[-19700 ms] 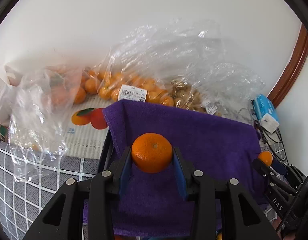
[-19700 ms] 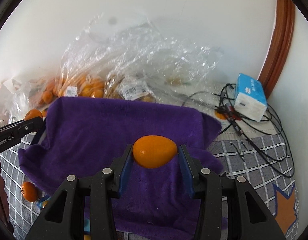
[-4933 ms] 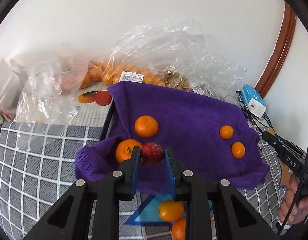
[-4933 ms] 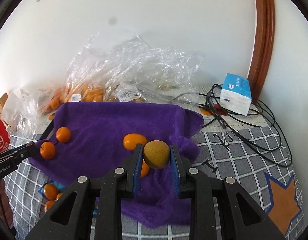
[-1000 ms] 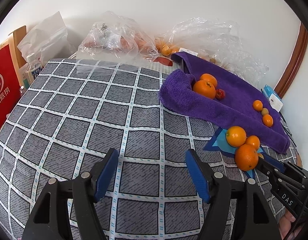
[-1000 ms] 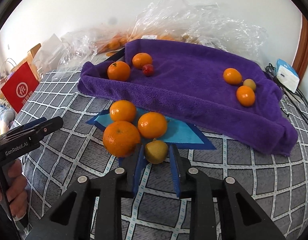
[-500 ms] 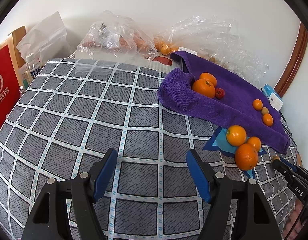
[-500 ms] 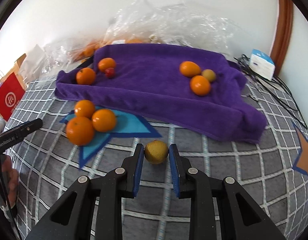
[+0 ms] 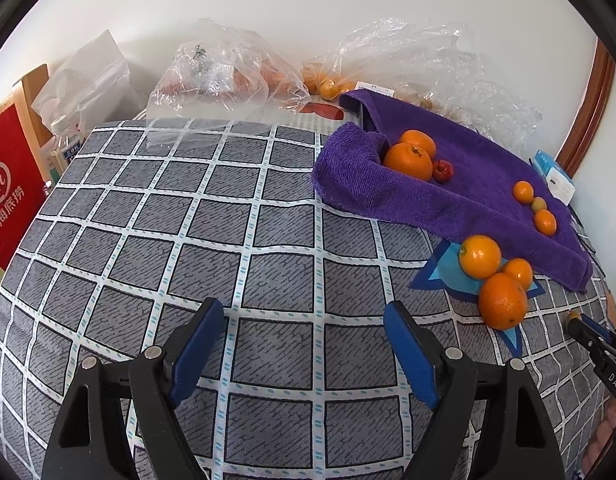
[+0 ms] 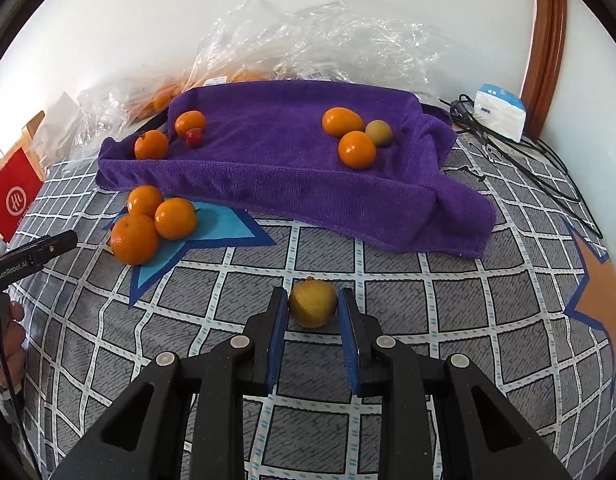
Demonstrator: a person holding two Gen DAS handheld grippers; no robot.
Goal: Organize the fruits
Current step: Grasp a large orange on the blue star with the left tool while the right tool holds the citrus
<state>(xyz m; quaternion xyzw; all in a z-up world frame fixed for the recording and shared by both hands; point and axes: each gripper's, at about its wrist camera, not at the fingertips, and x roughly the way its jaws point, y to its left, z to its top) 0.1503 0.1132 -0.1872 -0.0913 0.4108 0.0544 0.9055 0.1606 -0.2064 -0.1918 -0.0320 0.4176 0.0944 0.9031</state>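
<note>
The right tool (image 10: 312, 312) is clenching a small yellow-brown fruit (image 10: 312, 305) between its blue pads, just above the grey checked cloth (image 10: 448, 320) that is covering the counter. The left tool (image 9: 303, 344) is hanging released over bare cloth with nothing between its pads; its jaws have just been opening wider.

Beyond the held fruit to the left, three oranges (image 10: 153, 222) are sitting bunched on a blue star patch (image 10: 223, 226). Farther back, the purple towel (image 10: 267, 164) is carrying two oranges and a small red fruit (image 10: 194, 136) at its left end, and two orange fruits with a small yellowish one (image 10: 378, 132) at its right end.

A second ago the held fruit was right against the three oranges; now it is lying well to their right, in front of the towel's middle.
</note>
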